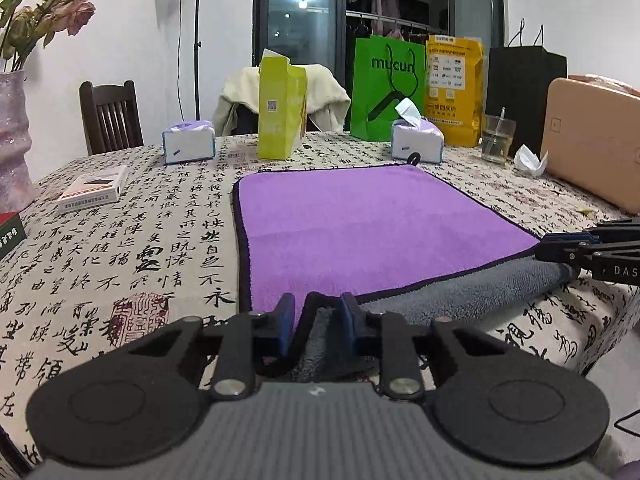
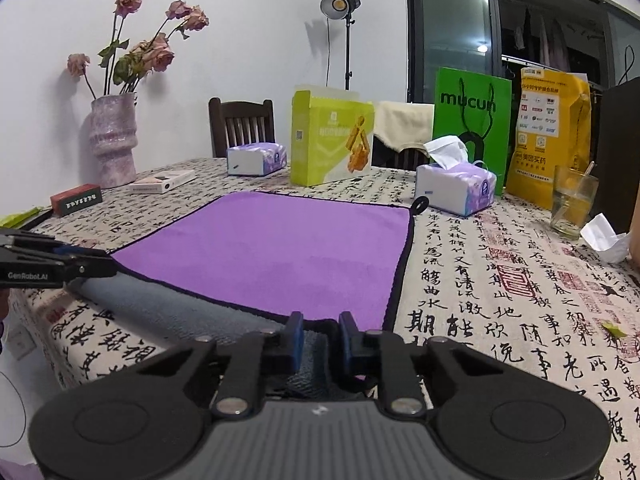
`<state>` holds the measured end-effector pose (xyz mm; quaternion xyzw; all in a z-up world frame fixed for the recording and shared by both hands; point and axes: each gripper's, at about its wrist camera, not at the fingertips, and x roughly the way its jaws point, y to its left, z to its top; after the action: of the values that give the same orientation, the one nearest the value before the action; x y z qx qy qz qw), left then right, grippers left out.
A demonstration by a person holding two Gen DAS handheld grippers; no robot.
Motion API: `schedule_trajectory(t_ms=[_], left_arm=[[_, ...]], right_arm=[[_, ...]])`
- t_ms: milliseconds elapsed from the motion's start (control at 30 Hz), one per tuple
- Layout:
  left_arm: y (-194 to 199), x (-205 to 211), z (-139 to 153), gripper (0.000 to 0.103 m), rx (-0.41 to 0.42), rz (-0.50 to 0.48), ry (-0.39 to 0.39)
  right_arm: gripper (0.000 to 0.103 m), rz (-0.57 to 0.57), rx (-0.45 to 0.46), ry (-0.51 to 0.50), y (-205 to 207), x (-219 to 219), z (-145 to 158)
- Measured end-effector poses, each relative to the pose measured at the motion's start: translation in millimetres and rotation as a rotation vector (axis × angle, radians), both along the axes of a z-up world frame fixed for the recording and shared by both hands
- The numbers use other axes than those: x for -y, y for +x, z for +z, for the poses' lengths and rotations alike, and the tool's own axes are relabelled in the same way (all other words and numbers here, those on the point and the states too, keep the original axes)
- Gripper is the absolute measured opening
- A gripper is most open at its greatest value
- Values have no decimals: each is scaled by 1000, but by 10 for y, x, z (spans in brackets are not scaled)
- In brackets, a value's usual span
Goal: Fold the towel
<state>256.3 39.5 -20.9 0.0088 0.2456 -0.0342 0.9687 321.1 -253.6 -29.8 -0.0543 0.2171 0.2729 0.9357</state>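
Observation:
A purple towel (image 1: 360, 232) with a dark edge and a grey underside lies flat on the calligraphy tablecloth; it also shows in the right wrist view (image 2: 272, 256). Its near edge is turned up, showing a grey strip (image 1: 460, 292). My left gripper (image 1: 318, 320) stands at the near left corner with a raised fold of the towel between its blue pads. My right gripper (image 2: 320, 336) stands at the near right corner with towel between its pads. Each gripper shows at the side of the other's view, the right gripper (image 1: 560, 252) and the left gripper (image 2: 100, 264).
Behind the towel stand a tissue pack (image 1: 416, 140), a second tissue pack (image 1: 188, 142), a lime box (image 1: 280, 108), a green bag (image 1: 386, 88), a yellow bag (image 1: 454, 92) and a glass (image 1: 498, 138). A vase (image 2: 114, 140) and small boxes (image 2: 162, 182) are left.

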Motion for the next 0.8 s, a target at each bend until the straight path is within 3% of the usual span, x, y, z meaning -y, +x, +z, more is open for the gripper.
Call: schedule_trajectory(t_ms=[133, 200, 300, 800], left_arm=[[34, -1, 36, 23, -19, -1, -3], [52, 5, 56, 14, -26, -6, 1], [78, 9, 79, 9, -34, -13, -3], [183, -55, 235, 6, -70, -17, -43]], right_arm=[[18, 15, -28, 9, 49, 23, -16], [18, 24, -36, 1, 71, 14, -8], [18, 32, -51, -1, 97, 12, 5], [6, 40, -94, 23, 217, 1, 131]])
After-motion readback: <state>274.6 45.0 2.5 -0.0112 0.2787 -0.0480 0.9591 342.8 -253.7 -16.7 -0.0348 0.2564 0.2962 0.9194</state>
